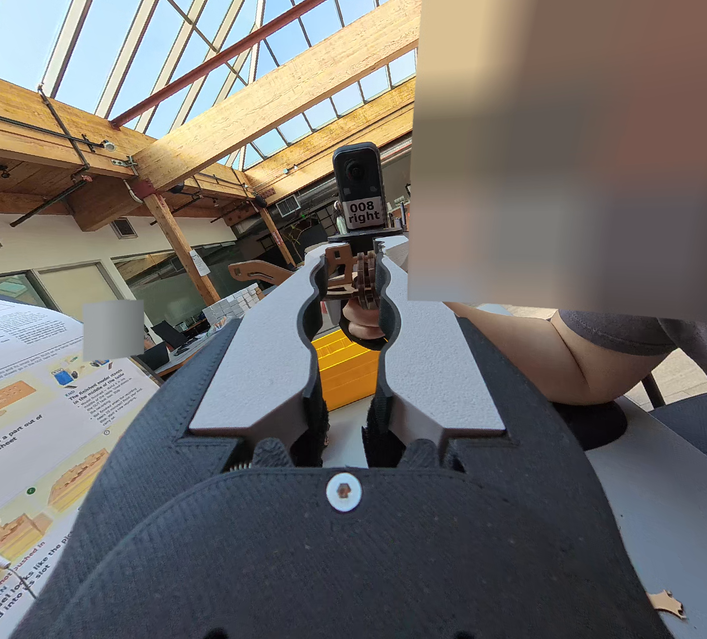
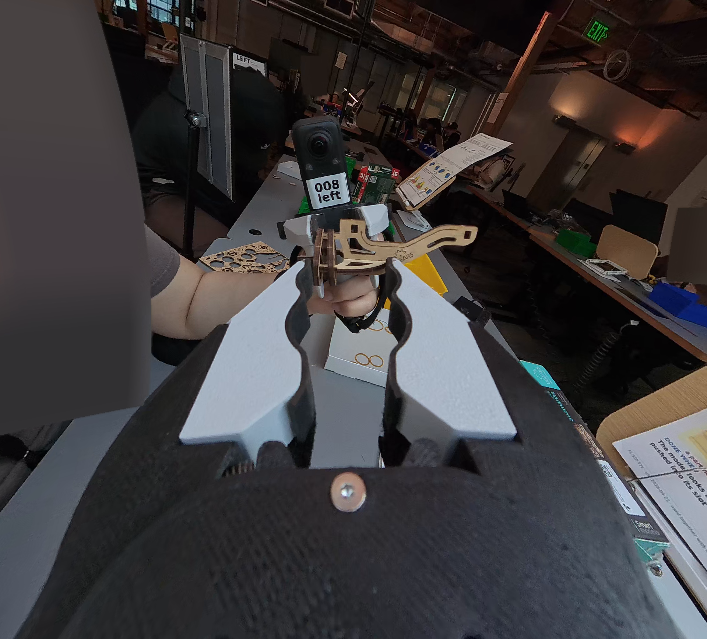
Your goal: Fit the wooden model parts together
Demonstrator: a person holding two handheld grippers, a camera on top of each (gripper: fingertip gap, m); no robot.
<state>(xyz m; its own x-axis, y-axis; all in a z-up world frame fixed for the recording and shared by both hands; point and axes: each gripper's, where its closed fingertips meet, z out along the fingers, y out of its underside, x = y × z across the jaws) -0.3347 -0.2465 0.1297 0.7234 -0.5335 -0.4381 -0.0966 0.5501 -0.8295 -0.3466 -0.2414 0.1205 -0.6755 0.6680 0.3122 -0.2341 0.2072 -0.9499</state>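
Both grippers meet nose to nose above the grey table point(image 2: 267, 207), and the wooden model sits between their tips. From the right wrist view, the right gripper point(image 2: 346, 270) has its jaws drawn narrow around the small slotted wheel stack point(image 2: 325, 263) and the base of the long curved wooden arm point(image 2: 401, 246), which juts out to the side, unsupported along most of its length. From the left wrist view, the left gripper point(image 1: 350, 274) is closed in narrow on the same wooden assembly point(image 1: 352, 276); how firmly either truly bites I cannot tell.

My worry is that thin plywood arm: any twist between the two hands could lever it and snap it at the slot. Push off-axis and the tab may jam or split the ply. If one grip slackens, the whole piece could drop towards the yellow bin point(image 1: 346, 368) or the punched-out plywood sheet point(image 2: 245, 257) below.
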